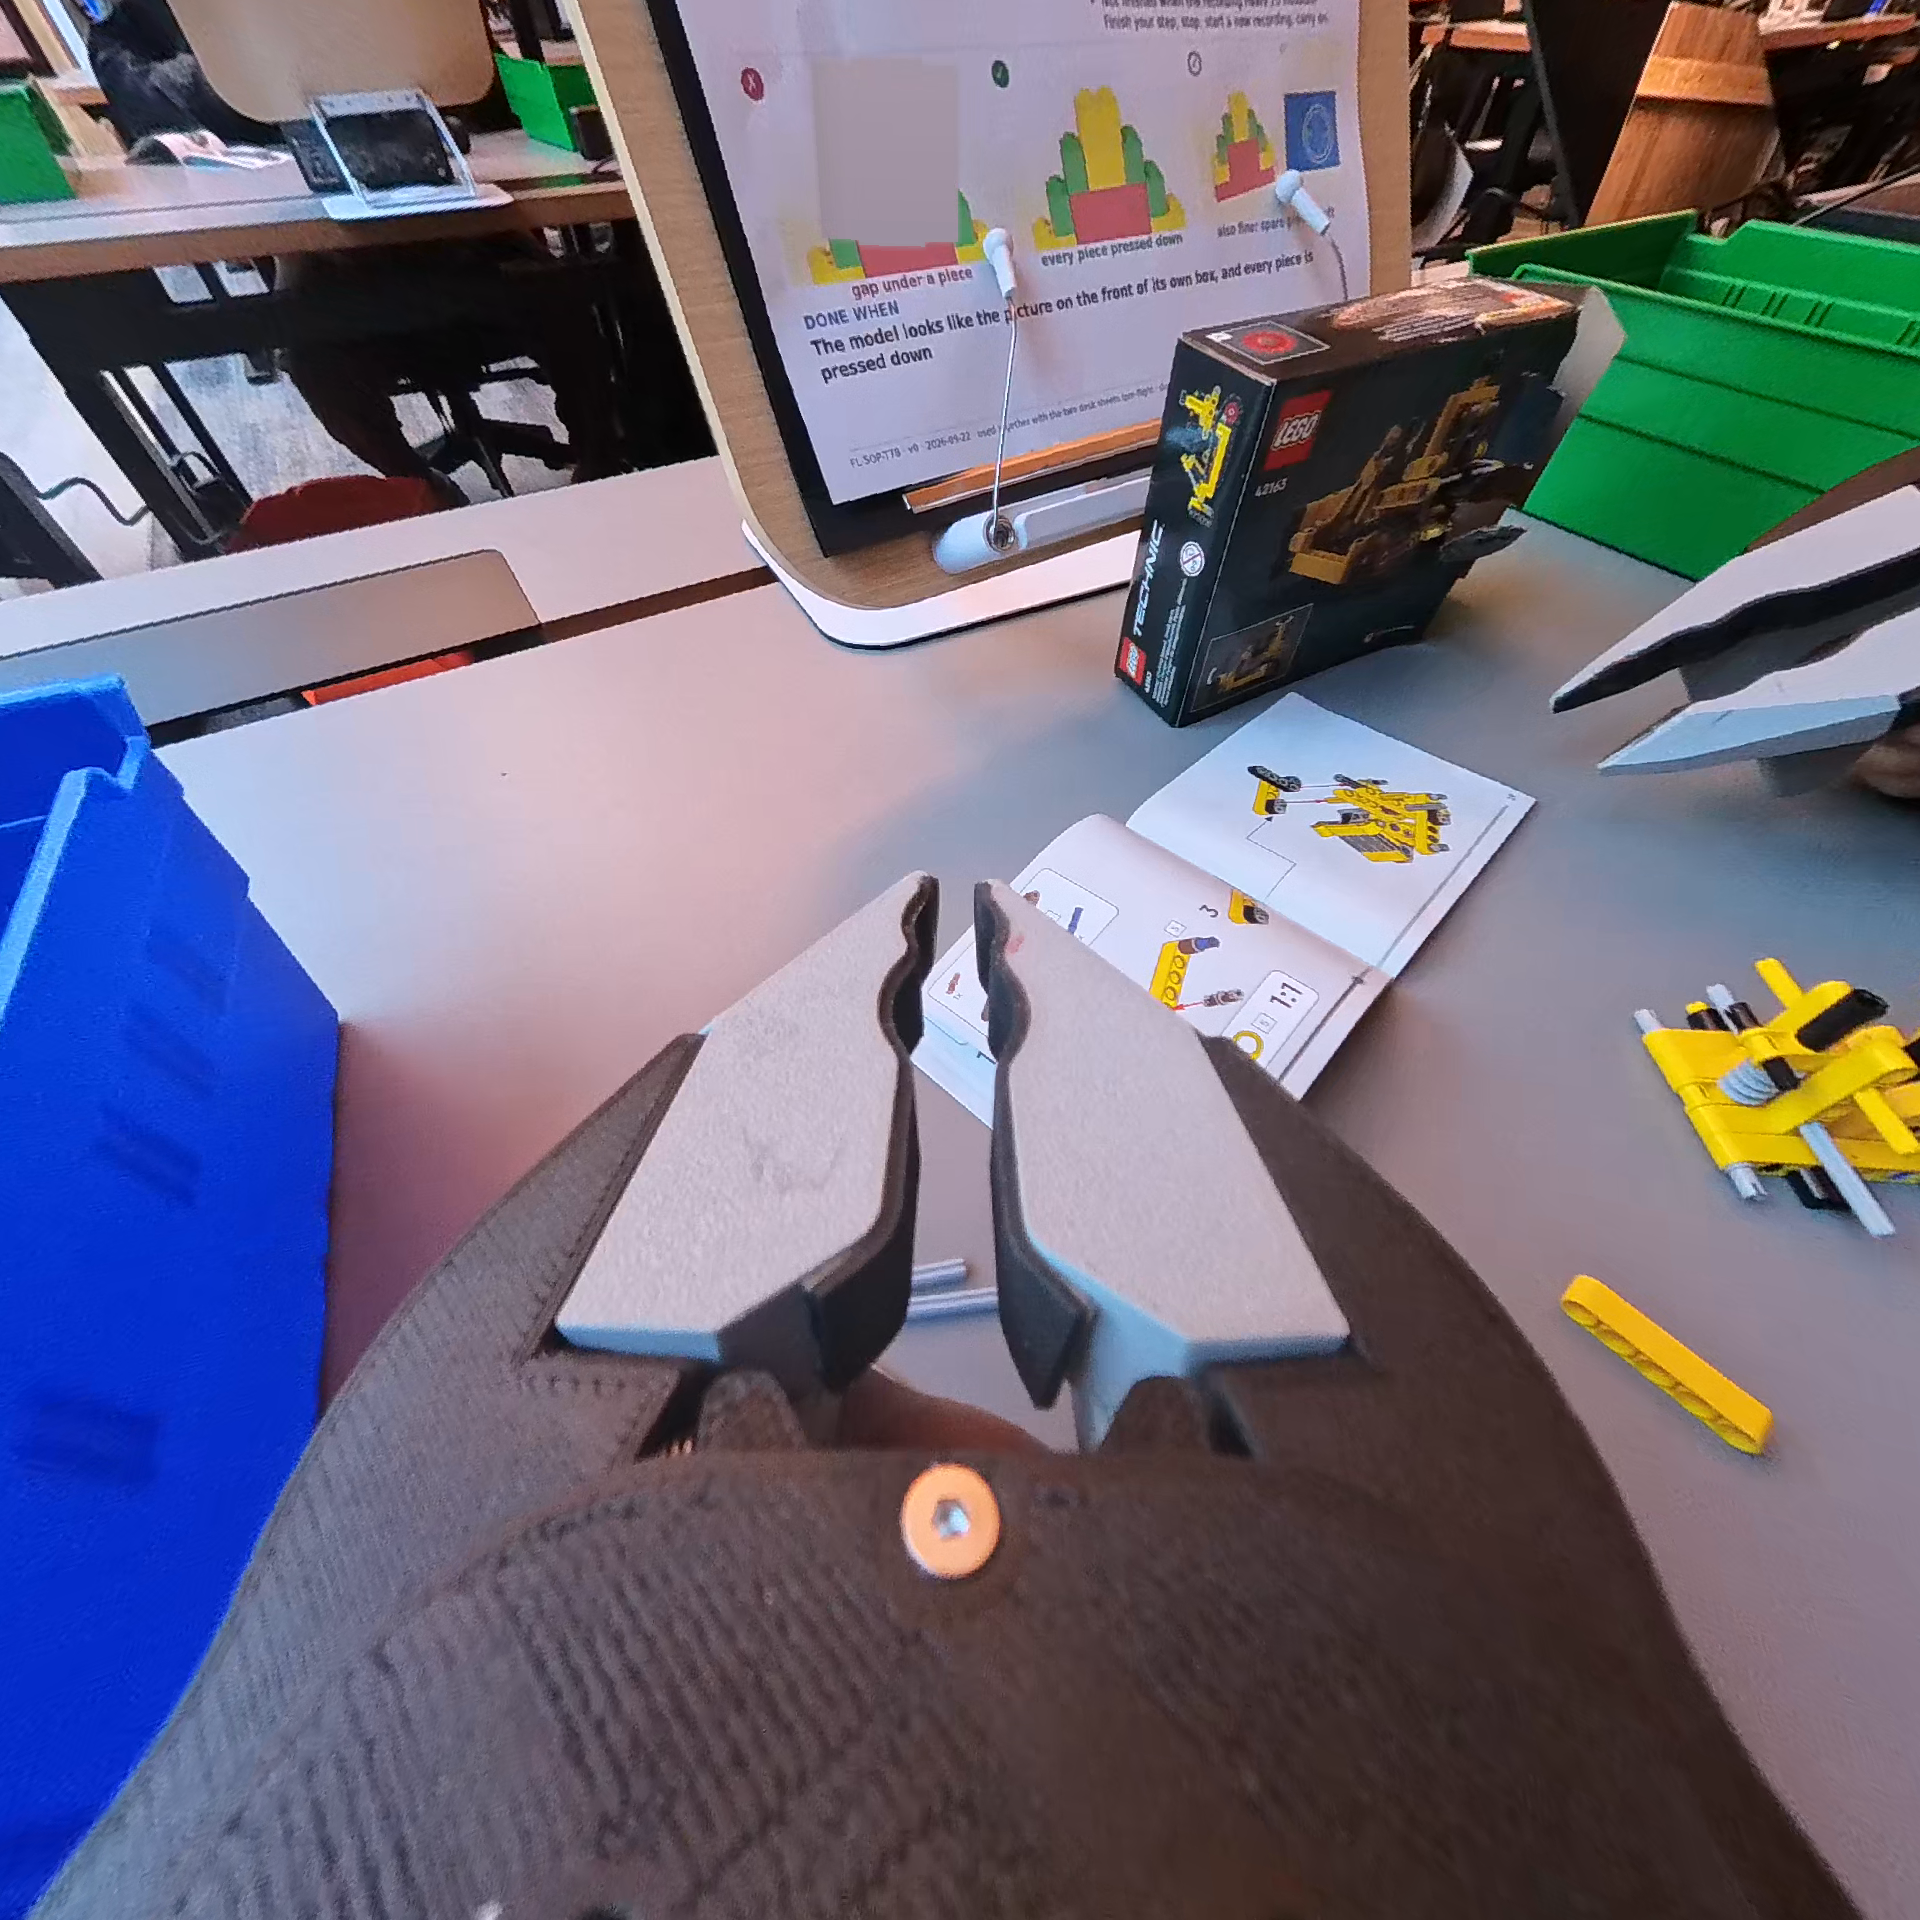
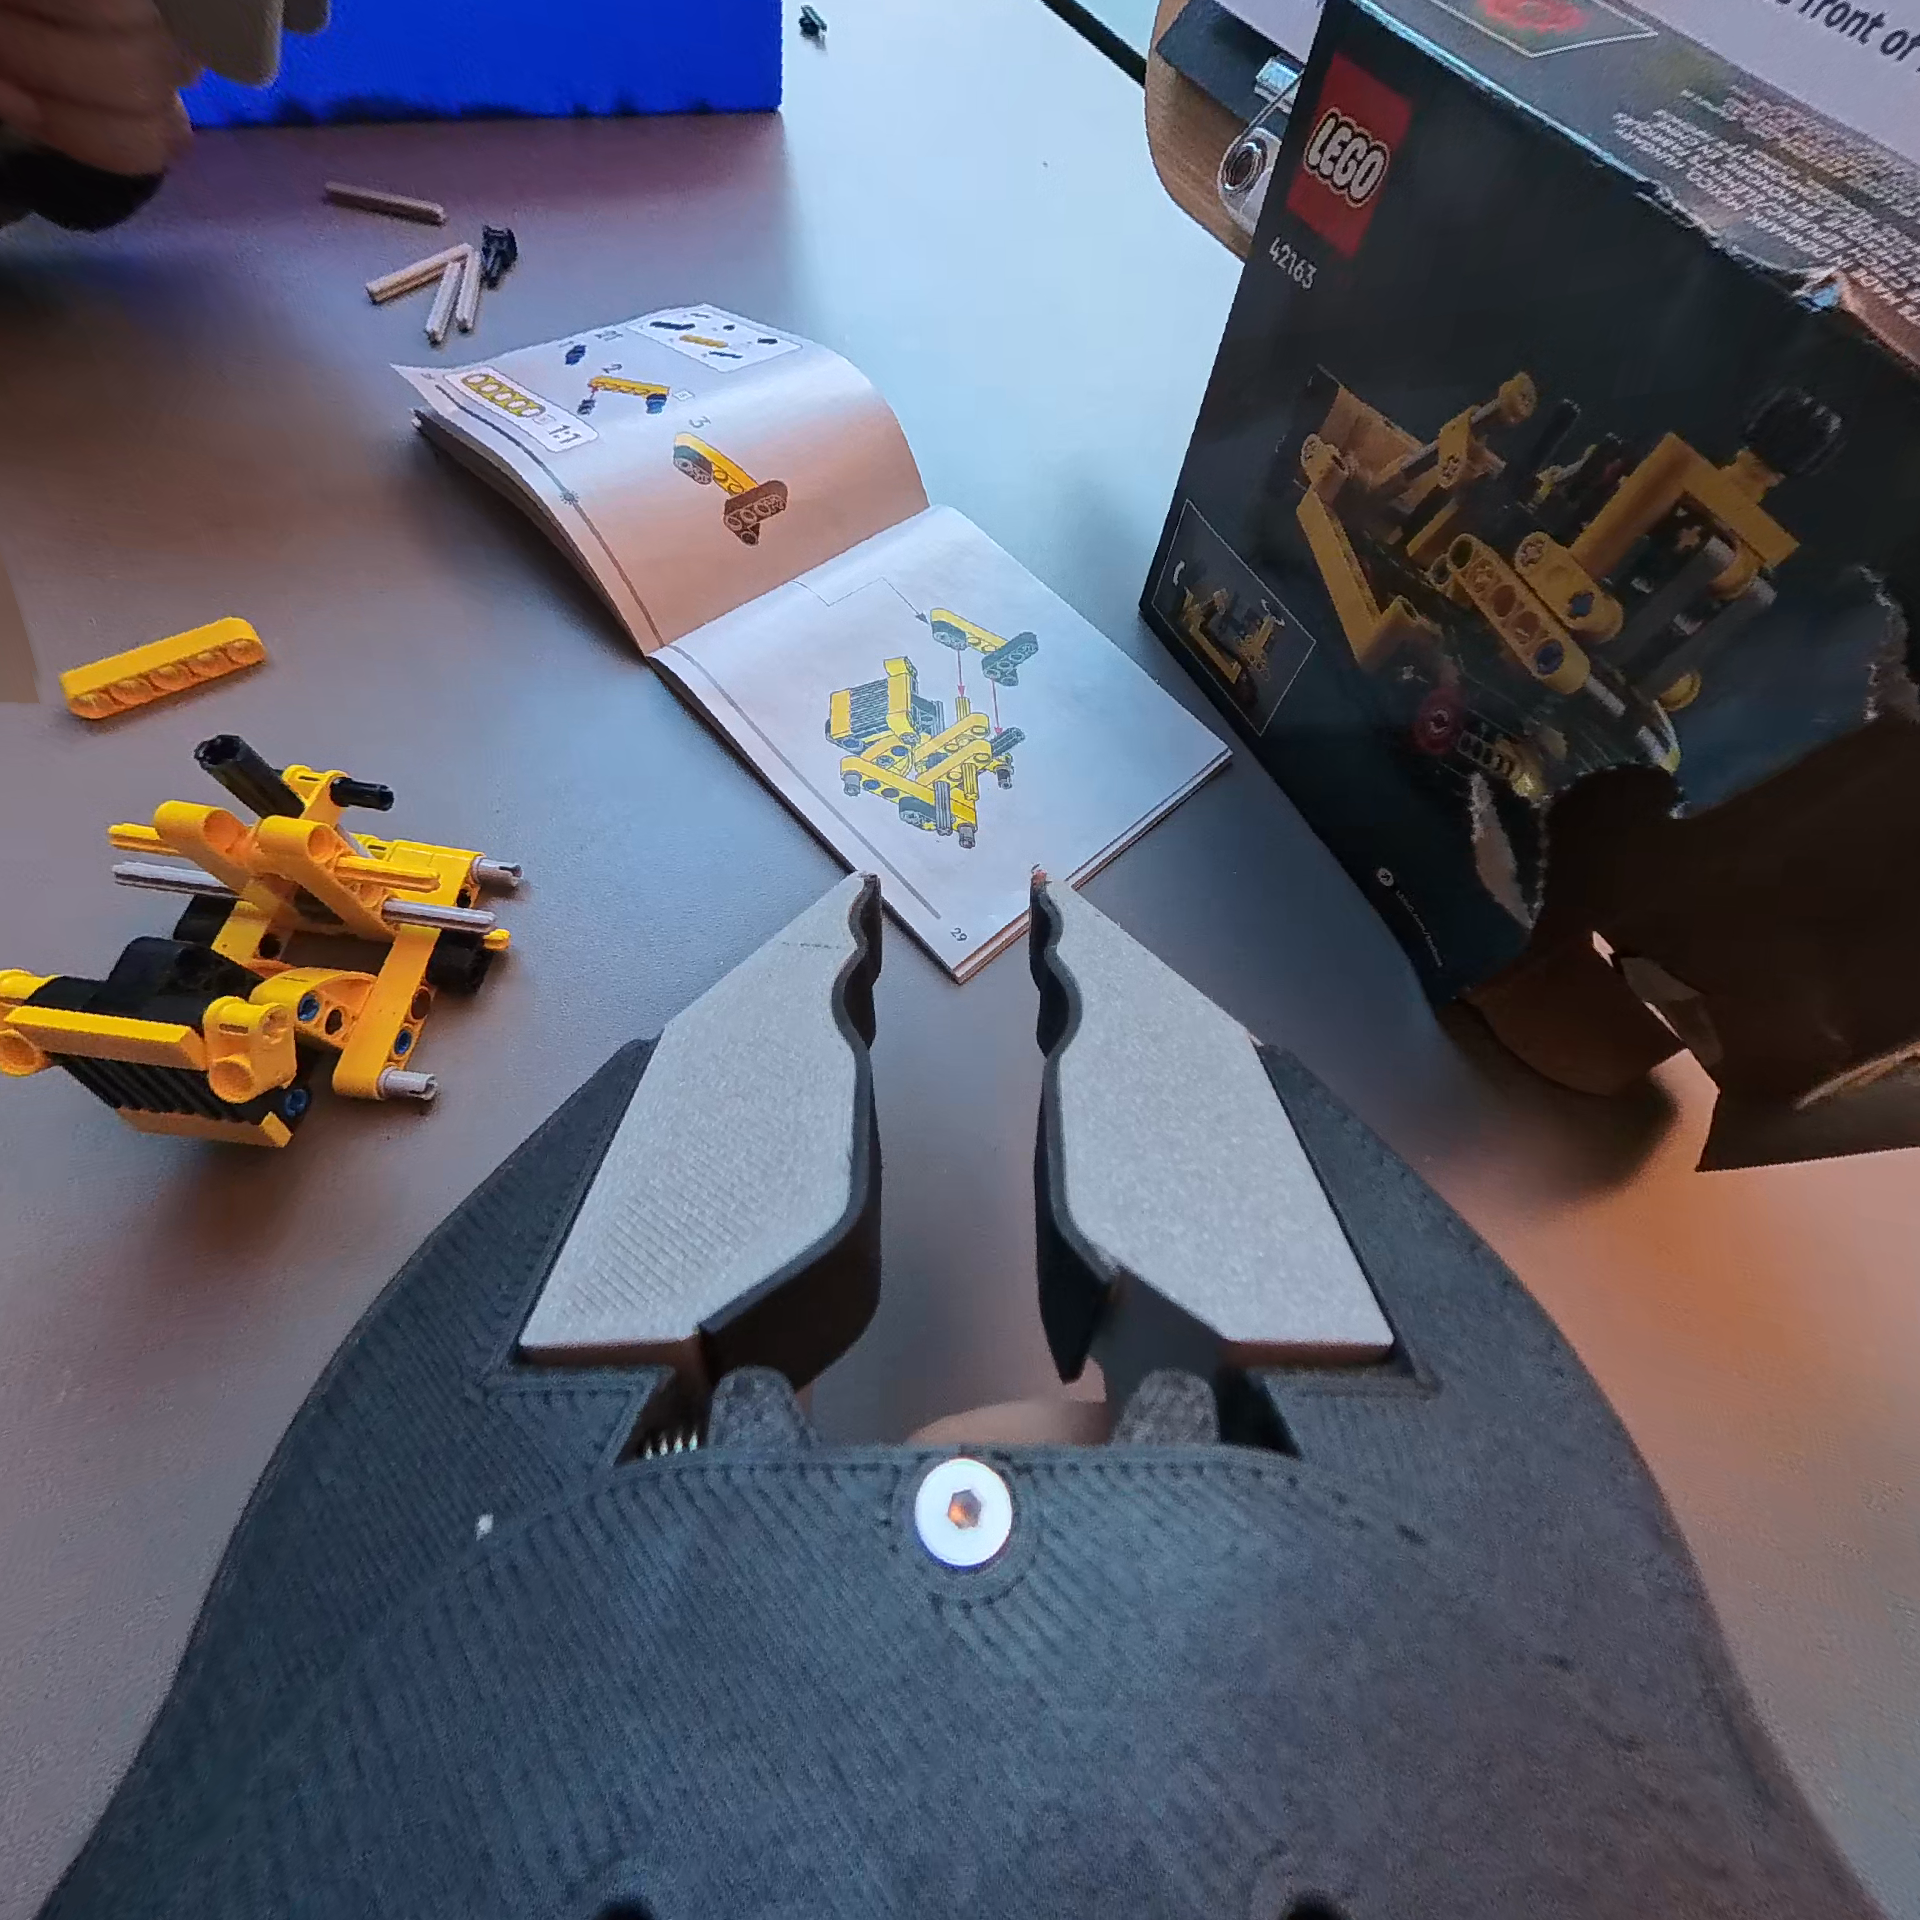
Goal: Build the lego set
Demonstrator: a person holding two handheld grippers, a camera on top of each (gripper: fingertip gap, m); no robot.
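Note:
A partly built yellow and black model (image 2: 260, 935) lies on the grey table (image 2: 623, 1039), left of my right gripper (image 2: 954, 883), which is open and empty above the table. The model also shows at the right edge of the left wrist view (image 1: 1797, 1091). A loose yellow beam (image 1: 1668, 1361) lies near it, also in the right wrist view (image 2: 161, 665). My left gripper (image 1: 956, 899) is only narrowly open and empty, over several grey axles (image 1: 940, 1288). The open instruction booklet (image 1: 1299, 883) lies just beyond its tips. The right gripper (image 1: 1584, 736) shows at far right.
The set's dark box (image 2: 1558, 520) stands upright right of the booklet (image 2: 831, 582). Grey axles (image 2: 436, 281) and a black pin (image 2: 497, 249) lie beyond the booklet. A blue bin (image 1: 135, 1143) stands at left, a green bin (image 1: 1745, 384) at back right, and a sheet stand (image 1: 987, 260) behind. Both grippers' tips are roughly 20 cm from the loose yellow beam (image 1: 1668, 1361).

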